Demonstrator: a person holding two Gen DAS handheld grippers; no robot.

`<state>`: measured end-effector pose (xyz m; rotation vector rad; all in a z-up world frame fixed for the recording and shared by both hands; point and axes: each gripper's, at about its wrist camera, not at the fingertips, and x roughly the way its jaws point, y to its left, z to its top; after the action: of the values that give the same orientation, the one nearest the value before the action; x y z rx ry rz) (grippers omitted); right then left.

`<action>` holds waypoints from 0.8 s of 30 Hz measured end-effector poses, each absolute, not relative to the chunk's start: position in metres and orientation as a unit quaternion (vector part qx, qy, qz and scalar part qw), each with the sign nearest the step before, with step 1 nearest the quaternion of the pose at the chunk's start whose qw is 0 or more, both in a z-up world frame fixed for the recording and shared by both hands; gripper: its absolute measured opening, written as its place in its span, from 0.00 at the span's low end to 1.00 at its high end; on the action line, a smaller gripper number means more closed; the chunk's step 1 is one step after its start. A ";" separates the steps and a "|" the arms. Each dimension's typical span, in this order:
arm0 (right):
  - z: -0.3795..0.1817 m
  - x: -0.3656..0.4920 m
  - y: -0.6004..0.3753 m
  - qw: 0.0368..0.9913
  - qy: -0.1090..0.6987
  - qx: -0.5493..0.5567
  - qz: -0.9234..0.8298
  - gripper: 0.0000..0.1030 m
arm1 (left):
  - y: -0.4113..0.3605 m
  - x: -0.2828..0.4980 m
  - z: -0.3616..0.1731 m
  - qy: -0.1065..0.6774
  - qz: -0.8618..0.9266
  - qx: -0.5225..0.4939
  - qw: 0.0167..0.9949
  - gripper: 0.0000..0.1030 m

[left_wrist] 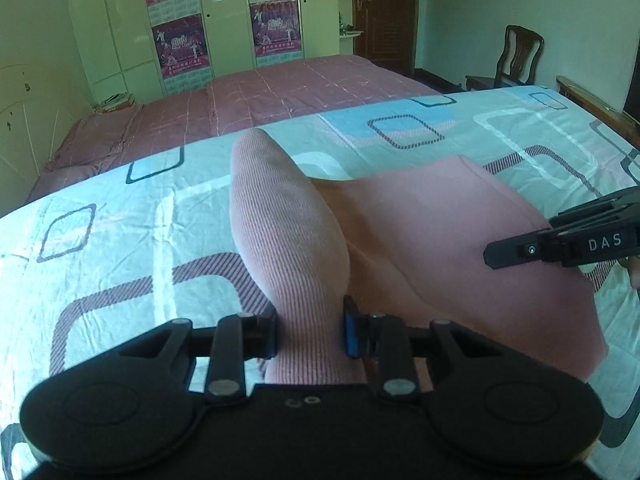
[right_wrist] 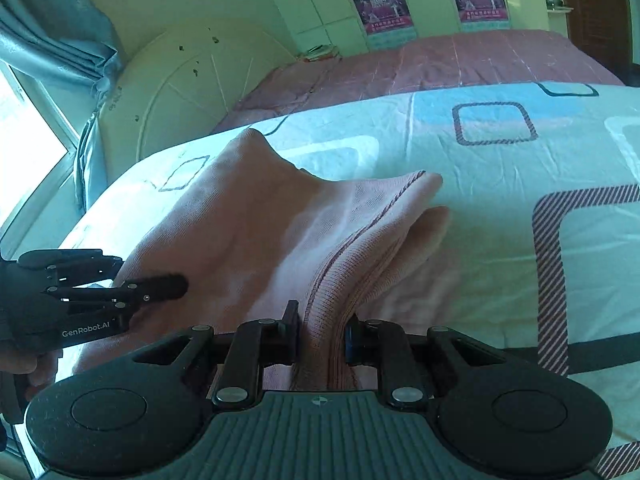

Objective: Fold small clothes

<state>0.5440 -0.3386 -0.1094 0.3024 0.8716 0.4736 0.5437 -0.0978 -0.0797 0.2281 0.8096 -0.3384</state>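
Fabric is clamped in both your tools: the left tool (left_wrist: 310,332) grips a ribbed sleeve or edge of the pink garment (left_wrist: 440,248), the right tool (right_wrist: 322,334) pinches its seamed hem. The garment runs forward from both tools across the patterned bedsheet (left_wrist: 120,208), long axis pointing away from you, its near edge raised off the sheet. Neither hand looks nearer. Beyond the garment lie bare sheet, a maroon bed (left_wrist: 280,88) and wardrobe (left_wrist: 120,20), so nothing seems to block a forward fold.
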 end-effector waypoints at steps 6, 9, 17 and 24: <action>-0.092 0.555 -0.254 0.871 0.406 0.118 0.249 0.19 | -0.024 0.544 -0.069 0.381 -0.148 0.101 0.907 0.27; -0.092 0.564 -0.207 0.867 0.407 0.113 0.264 0.19 | 0.023 0.542 -0.070 0.383 -0.134 0.093 0.909 0.27; -0.125 0.600 -0.093 0.844 0.440 0.117 0.282 0.19 | 0.137 0.547 -0.091 0.411 -0.112 0.068 0.902 0.33; -0.180 0.613 -0.084 0.830 0.485 0.151 0.231 0.19 | 0.205 0.549 -0.131 0.425 -0.098 -0.059 0.898 0.59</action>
<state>0.6128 -0.0837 -0.1805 0.3214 1.0299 0.4904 0.5486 0.2051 -0.1314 -0.1221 0.8791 -0.2026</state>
